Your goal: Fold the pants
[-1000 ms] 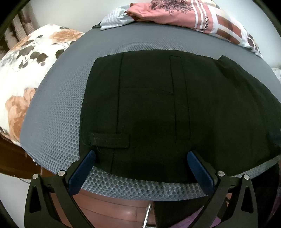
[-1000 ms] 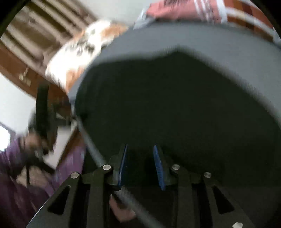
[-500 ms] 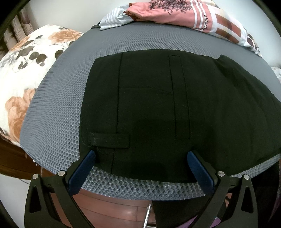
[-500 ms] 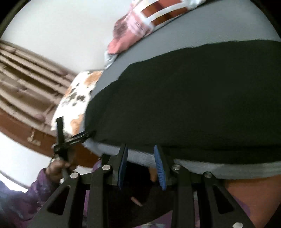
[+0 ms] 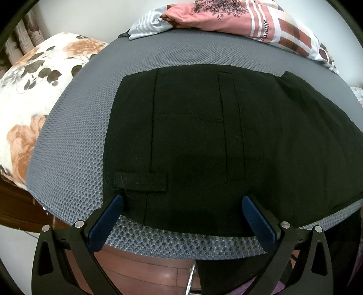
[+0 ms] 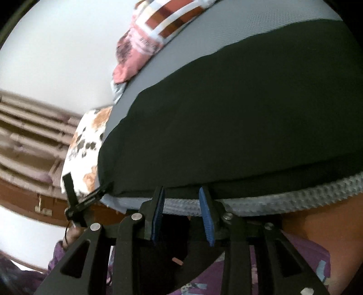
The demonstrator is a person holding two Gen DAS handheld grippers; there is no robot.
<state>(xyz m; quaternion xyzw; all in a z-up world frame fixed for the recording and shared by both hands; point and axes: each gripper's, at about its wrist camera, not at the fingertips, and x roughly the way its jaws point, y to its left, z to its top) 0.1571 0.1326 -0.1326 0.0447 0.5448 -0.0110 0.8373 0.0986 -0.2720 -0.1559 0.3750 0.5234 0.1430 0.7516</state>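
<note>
Nearest my left camera, the left gripper has its blue pads spread wide, tips resting at the near hem of the pants with nothing pinched between them. On the other camera, the right gripper has its pads partly apart with a narrow gap, hanging below the front edge of the mat; I see no cloth between them. Below them I can make out purple patterned fabric. The pants are black and lie flat on the grey mesh mat, waistband end to the left, a belt loop just beyond the left pad and a long welt pocket further in. Their near edge sits just back from the mat's front lip, and the right part of the cloth reaches to that lip. In the right view I can also see the left gripper at the pants' left corner. Beyond the mat's left edge lies a floral pillow. At the far side, a pink and striped heap of clothes rests on the mat's back edge, against a white wall.
</note>
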